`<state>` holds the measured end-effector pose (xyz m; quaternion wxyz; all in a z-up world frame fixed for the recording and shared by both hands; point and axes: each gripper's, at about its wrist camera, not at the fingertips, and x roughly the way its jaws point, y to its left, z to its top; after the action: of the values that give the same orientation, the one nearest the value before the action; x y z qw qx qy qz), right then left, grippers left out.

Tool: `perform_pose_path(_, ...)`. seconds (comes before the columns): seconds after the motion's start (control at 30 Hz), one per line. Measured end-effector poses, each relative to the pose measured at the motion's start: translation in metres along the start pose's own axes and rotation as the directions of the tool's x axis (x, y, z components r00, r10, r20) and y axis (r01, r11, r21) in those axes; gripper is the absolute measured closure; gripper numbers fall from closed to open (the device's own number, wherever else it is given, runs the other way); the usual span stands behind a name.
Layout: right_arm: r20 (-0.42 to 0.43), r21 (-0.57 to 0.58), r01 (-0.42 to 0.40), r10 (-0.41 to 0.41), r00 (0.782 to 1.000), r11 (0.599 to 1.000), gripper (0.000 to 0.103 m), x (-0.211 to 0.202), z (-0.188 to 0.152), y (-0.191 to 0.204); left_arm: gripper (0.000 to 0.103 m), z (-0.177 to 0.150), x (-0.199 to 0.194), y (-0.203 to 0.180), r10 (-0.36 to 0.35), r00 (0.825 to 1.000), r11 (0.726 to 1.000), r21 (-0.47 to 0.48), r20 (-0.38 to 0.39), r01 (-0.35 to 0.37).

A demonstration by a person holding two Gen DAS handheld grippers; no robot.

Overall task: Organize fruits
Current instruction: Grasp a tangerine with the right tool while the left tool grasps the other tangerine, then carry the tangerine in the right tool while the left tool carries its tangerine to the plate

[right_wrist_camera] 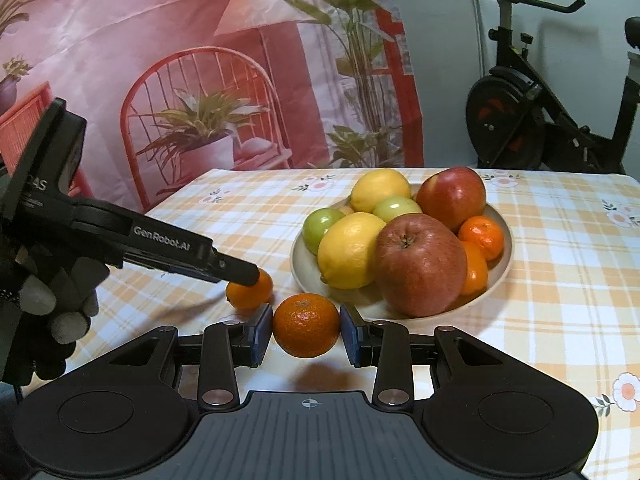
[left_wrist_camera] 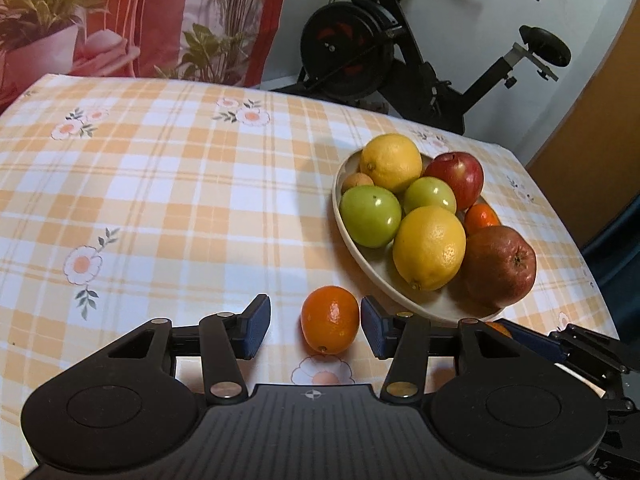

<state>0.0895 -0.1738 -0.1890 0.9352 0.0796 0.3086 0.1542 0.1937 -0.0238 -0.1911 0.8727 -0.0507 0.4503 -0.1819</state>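
Observation:
A beige bowl (left_wrist_camera: 432, 308) (right_wrist_camera: 298, 260) holds lemons, green apples, red apples and mandarins. In front of it, one mandarin (left_wrist_camera: 330, 320) (right_wrist_camera: 250, 292) lies on the checked tablecloth between the fingers of my left gripper (left_wrist_camera: 314, 308). That gripper is open: the fruit sits close to the right pad, with a clear gap at the left pad. My right gripper (right_wrist_camera: 306, 316) is shut on a second mandarin (right_wrist_camera: 306, 326), held just above the cloth near the bowl's front rim. In the right wrist view the left gripper (right_wrist_camera: 248, 276) reaches in from the left, held by a gloved hand (right_wrist_camera: 52, 292).
The table (left_wrist_camera: 160, 200) carries an orange-and-white checked cloth with flower prints. An exercise bike (left_wrist_camera: 400, 52) (right_wrist_camera: 520, 120) stands behind the far right corner. A printed red backdrop (right_wrist_camera: 200, 60) hangs behind the table.

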Motion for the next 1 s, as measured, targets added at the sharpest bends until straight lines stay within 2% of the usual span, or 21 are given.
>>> perform_pose_path(0.13,0.000,0.001,0.002,-0.002,1.000,1.000,0.069,-0.001,0.000,0.000,0.051,-0.002,0.004,-0.004,-0.004,1.000,1.000,0.013,-0.015,0.004)
perform_pose_path(0.33,0.002,-0.007,0.004,-0.004,1.000,1.000,0.069,-0.002,0.000,0.000,0.052,-0.001,0.011,-0.001,0.005,1.000,1.000,-0.026,-0.025,-0.005)
perform_pose_path(0.47,0.004,-0.007,0.009,-0.009,1.000,1.000,0.069,-0.004,0.001,0.000,0.067,-0.002,0.009,-0.002,-0.019,1.000,0.999,-0.027,-0.017,0.019)
perform_pose_path(0.63,0.015,-0.015,0.012,-0.012,1.000,1.000,0.069,-0.008,0.003,0.002,0.067,-0.004,0.006,-0.005,-0.007,1.000,1.000,-0.015,-0.016,0.007)
perform_pose_path(1.0,0.065,-0.038,0.014,-0.012,0.998,0.999,0.069,-0.023,0.021,0.011,0.067,0.007,-0.032,-0.004,-0.005,0.997,1.000,-0.013,0.081,0.006)
